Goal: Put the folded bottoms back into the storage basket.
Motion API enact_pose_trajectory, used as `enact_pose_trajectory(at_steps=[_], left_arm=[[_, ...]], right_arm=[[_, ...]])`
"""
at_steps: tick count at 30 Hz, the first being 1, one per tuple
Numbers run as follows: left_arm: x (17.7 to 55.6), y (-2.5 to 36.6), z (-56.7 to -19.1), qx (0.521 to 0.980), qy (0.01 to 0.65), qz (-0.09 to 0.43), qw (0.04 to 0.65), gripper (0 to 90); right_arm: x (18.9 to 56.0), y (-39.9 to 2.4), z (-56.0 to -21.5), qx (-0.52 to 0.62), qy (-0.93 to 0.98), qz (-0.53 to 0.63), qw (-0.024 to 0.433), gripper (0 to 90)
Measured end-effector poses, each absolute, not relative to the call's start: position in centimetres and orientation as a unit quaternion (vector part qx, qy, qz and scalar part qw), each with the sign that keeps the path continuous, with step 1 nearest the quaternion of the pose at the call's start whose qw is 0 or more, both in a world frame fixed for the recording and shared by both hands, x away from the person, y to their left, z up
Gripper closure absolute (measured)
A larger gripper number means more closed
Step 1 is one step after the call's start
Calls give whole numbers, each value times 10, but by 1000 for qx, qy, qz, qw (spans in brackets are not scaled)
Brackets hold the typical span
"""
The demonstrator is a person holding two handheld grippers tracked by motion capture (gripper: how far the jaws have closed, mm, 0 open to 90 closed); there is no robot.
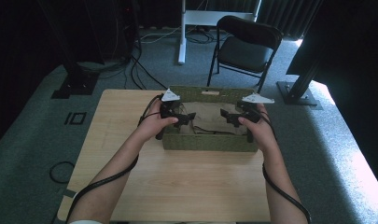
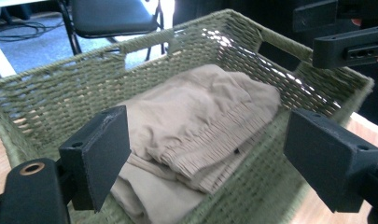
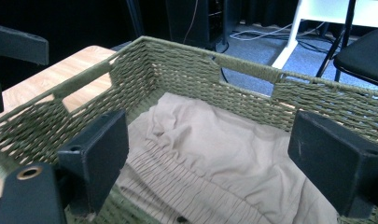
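Beige folded cloth (image 2: 196,121) lies inside the green woven rectangular basket (image 1: 210,142). Above that basket, left gripper (image 1: 177,116) and right gripper (image 1: 231,117) hover, jaws spread, empty. Likely next: descend and pinch cloth.

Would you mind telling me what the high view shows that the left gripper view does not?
High view alone: the whole wooden table, both forearms, the left claw and the carpet around the table. Left gripper view alone: the basket's open weave up close and the gathered waistband of the beige garment. Both: the green basket, the folded garment inside it, the right claw and the black chair.
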State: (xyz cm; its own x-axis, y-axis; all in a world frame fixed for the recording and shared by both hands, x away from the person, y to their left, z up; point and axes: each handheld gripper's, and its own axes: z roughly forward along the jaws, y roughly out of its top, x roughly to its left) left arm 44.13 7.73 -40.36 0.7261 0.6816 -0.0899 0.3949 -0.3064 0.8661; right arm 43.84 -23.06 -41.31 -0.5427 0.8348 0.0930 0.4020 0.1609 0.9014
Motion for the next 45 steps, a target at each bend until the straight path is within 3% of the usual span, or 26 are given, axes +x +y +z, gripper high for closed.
enact_pose_trajectory(at_steps=[17,45], left_arm=[[393,82,-406,799,305,142,499,158],[326,91,-451,823,263,132,486,158]], right_arm=[[391,-229,-419,369,754,493,229,118],[325,-246,-471,350,770,496,197,106]])
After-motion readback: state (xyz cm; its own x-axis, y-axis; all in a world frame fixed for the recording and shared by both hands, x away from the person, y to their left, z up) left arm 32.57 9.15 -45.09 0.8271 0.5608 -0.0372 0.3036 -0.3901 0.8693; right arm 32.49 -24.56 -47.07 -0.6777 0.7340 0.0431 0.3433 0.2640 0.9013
